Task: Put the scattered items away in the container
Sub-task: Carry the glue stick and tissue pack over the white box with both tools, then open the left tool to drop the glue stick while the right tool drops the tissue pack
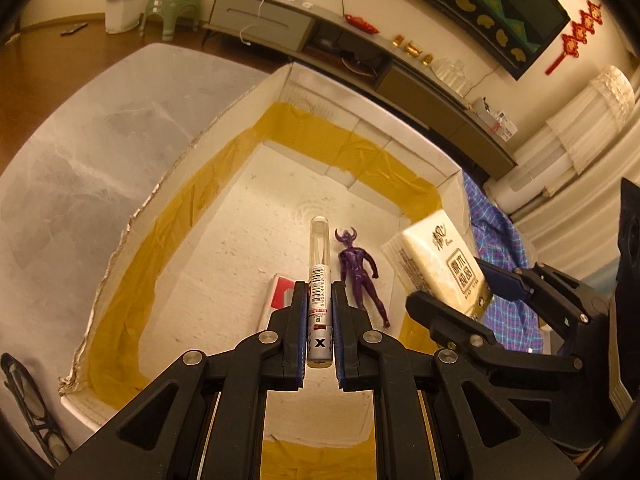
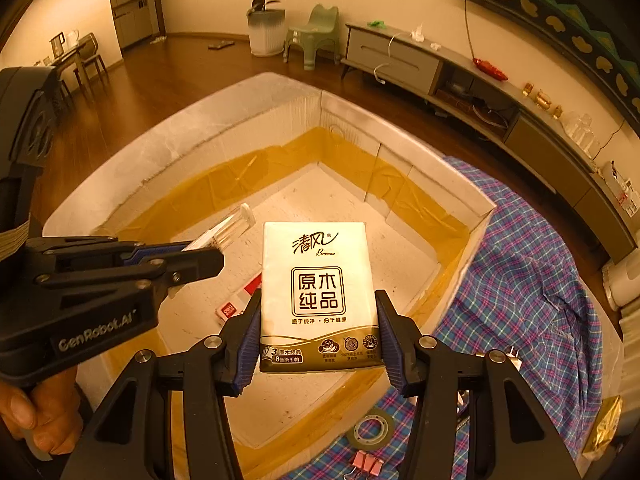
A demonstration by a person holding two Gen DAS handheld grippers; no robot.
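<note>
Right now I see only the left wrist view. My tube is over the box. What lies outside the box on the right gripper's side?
Observer: On the checked cloth by the box's near corner lies a tape roll.
Operator: Anything else near it?
Observer: Yes, pink binder clips lie just below the roll, also on the cloth.
Operator: Is the tissue pack held well? I see it only from the side.
Observer: The right gripper is shut on the tissue pack, pads on both long edges of its lower half, above the box floor.
Operator: Who holds my gripper?
Observer: A bare hand grips the left gripper's handle from below.
</note>
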